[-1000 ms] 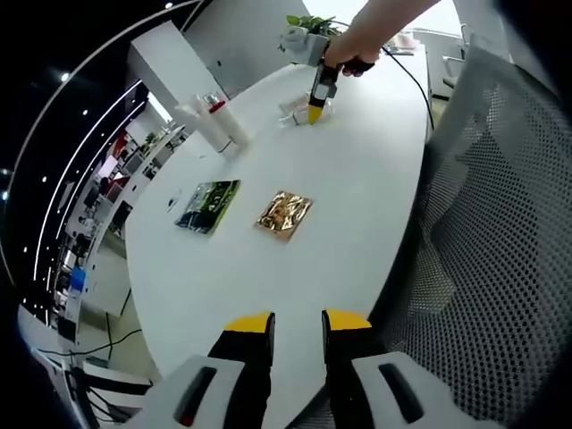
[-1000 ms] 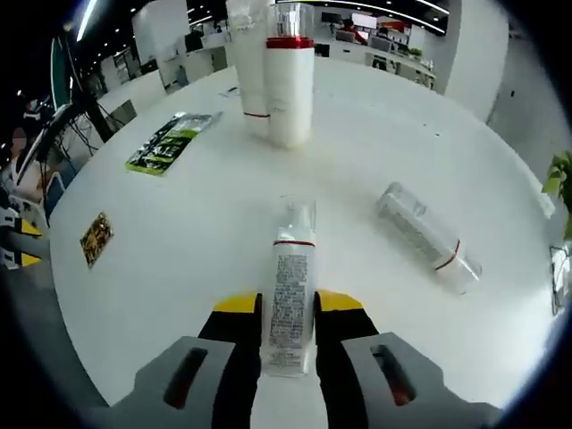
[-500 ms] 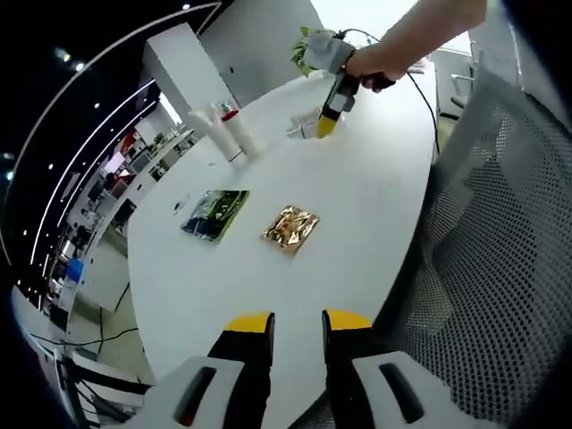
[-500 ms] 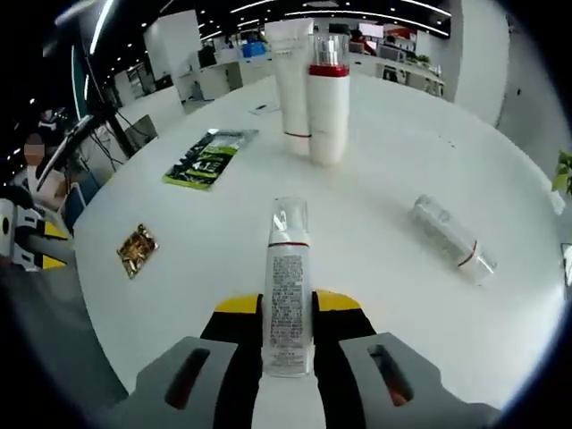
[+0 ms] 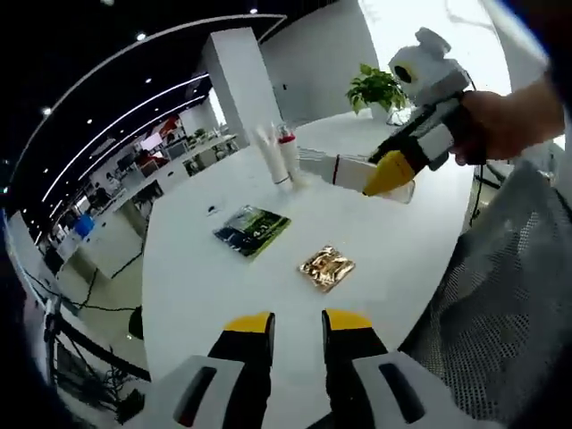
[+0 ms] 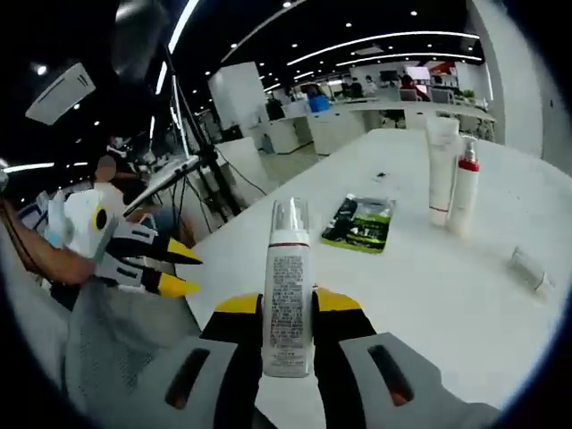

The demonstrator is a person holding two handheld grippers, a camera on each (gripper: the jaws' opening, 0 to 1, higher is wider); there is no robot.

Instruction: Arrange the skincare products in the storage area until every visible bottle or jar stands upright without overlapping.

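Observation:
My right gripper (image 6: pixel 288 308) is shut on a white bottle (image 6: pixel 288 286) with a clear cap and a red band, held up in the air above the white table (image 6: pixel 420 304). From the left gripper view the bottle (image 5: pixel 344 170) lies level in the right gripper (image 5: pixel 393 172), which a hand holds. A white tube (image 6: pixel 440 174) and a red-capped bottle (image 6: pixel 465 188) stand upright together at the far side, also the tube (image 5: pixel 268 154) and bottle (image 5: pixel 288 154). A clear bottle (image 6: pixel 532 268) lies on its side. My left gripper (image 5: pixel 298 326) is open over the near table edge, nothing between its fingers.
A green packet (image 5: pixel 252 230) and a gold packet (image 5: pixel 326 267) lie flat mid-table; the green packet (image 6: pixel 359 223) is also ahead of the right gripper. A mesh chair back (image 5: pixel 500 313) stands close on the right. A potted plant (image 5: pixel 375 89) sits at the far end.
My right gripper has lifted the white bottle off the table and swung it toward the left gripper. Both views have tilted up and turned with the hands.

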